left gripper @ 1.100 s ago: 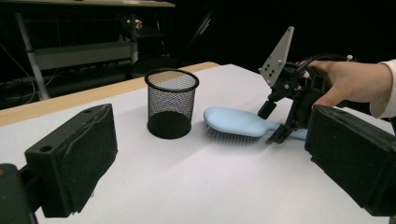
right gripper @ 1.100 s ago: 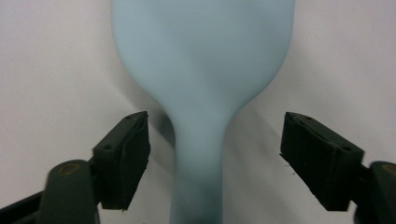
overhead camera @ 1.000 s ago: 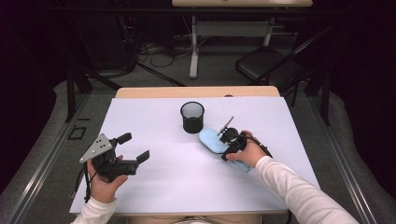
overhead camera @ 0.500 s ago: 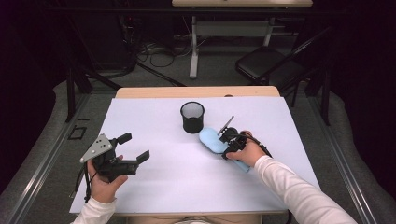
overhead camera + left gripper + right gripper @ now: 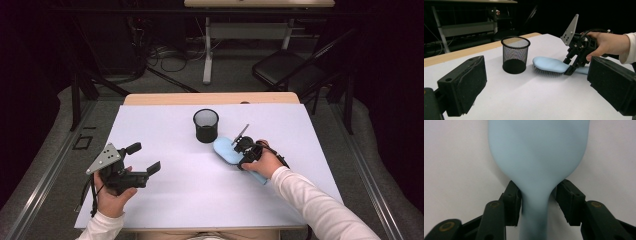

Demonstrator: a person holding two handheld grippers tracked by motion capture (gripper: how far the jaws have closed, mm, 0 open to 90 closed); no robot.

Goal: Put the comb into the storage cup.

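A light blue hairbrush lies bristles down on the white table, just right of a black mesh cup. My right gripper points down at the brush's neck. In the right gripper view the two pads press either side of the hairbrush where the head narrows into the handle. The left gripper view shows the hairbrush, the mesh cup and the right gripper from the side. At the table's left front my left gripper is held open above the surface, its jaws wide apart around nothing.
The white sheet ends at a wooden table edge at the far side. Beyond it stand a dark folding chair and a desk frame with cables on the floor. Bare white surface lies between the two grippers.
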